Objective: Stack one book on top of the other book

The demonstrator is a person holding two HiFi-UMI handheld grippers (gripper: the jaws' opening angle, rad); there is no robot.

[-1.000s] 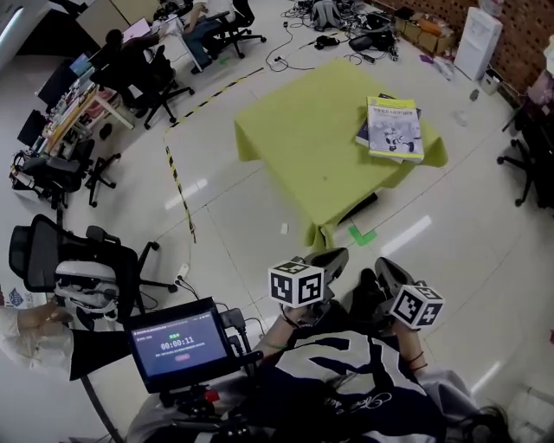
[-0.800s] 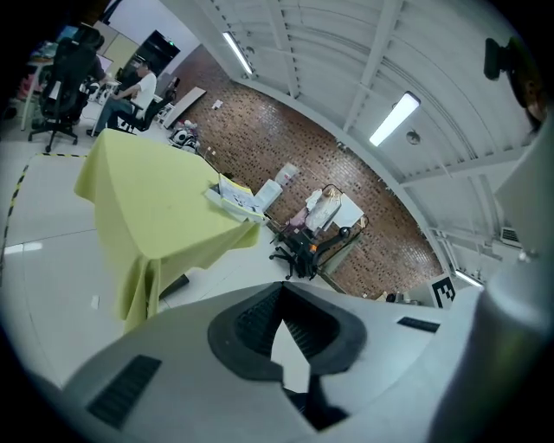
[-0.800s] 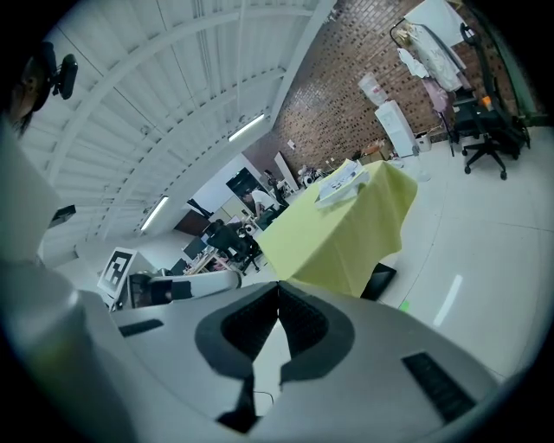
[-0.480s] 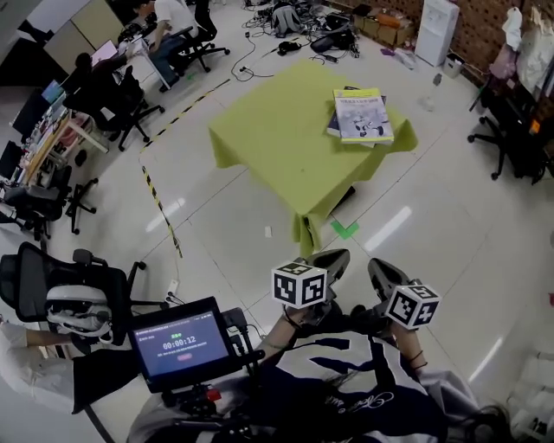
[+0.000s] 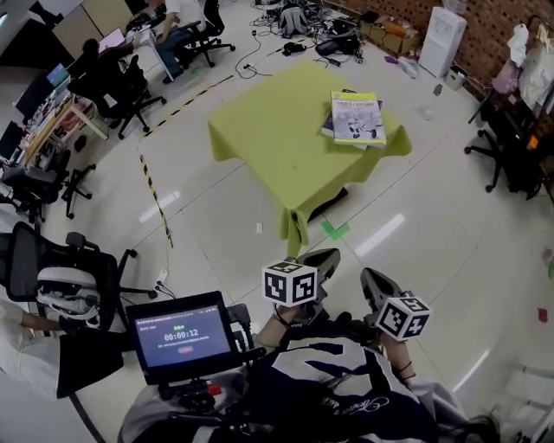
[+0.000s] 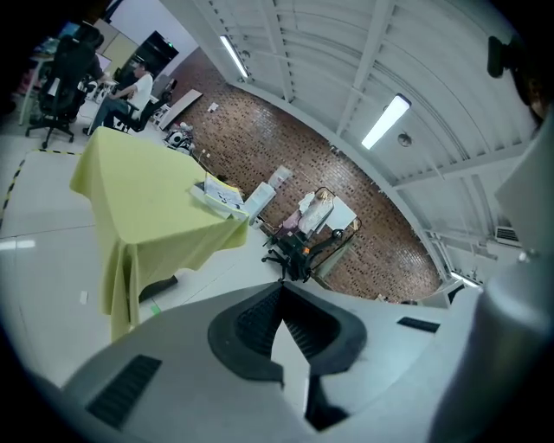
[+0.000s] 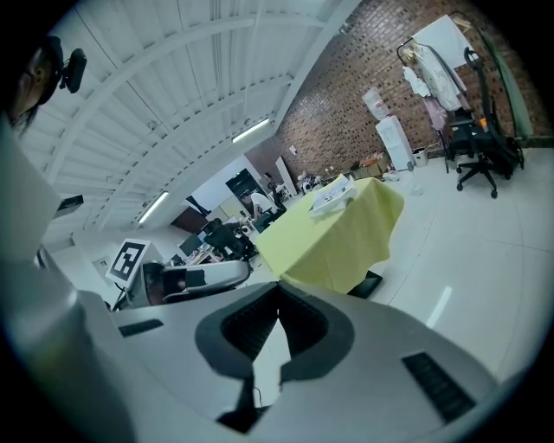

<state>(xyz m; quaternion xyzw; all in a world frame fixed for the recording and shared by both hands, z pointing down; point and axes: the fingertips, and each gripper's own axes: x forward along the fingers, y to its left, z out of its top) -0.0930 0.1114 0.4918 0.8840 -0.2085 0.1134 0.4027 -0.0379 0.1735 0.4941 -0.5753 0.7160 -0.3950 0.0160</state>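
- Both of your tools are clenched with nothing between the jaws: the left gripper [image 6: 279, 290] and the right gripper [image 7: 279, 298] each show their dark pads meeting at the tips. In the head view they are held low at the centre of the frame, close to your body.
- The two books lie at the far right corner of the table [image 5: 268, 138], in the upper right of centre. The light-covered book [image 5: 357, 117] already rests on the darker book [image 5: 328, 129], which only peeks out along the left and far edges.
- Between you and the table lies pale tiled floor [image 5: 225, 225], with a green tape mark [image 5: 333, 229] just in front of the near table corner and a striped hazard tape line [image 5: 156, 195] running down the left.
- A timer screen [image 5: 177, 335] sits at lower left, with an empty office chair [image 5: 56, 268] beside it.
- Compared with a second ago, the table and books sit further left and higher in the frame, and the screen's count has gone up by one. The books are stacked as before and both grippers stay shut.
- The table wears a yellow-green cloth that hangs over its corners, and something dark [image 5: 325, 201] lies beneath it.
- The room is a large workspace, with desks and seated people [image 5: 104, 73] at upper left, cables [image 5: 316, 26] on the floor behind the table, a brick wall [image 5: 511, 26] at upper right and a black chair [image 5: 506, 147] at the right edge.
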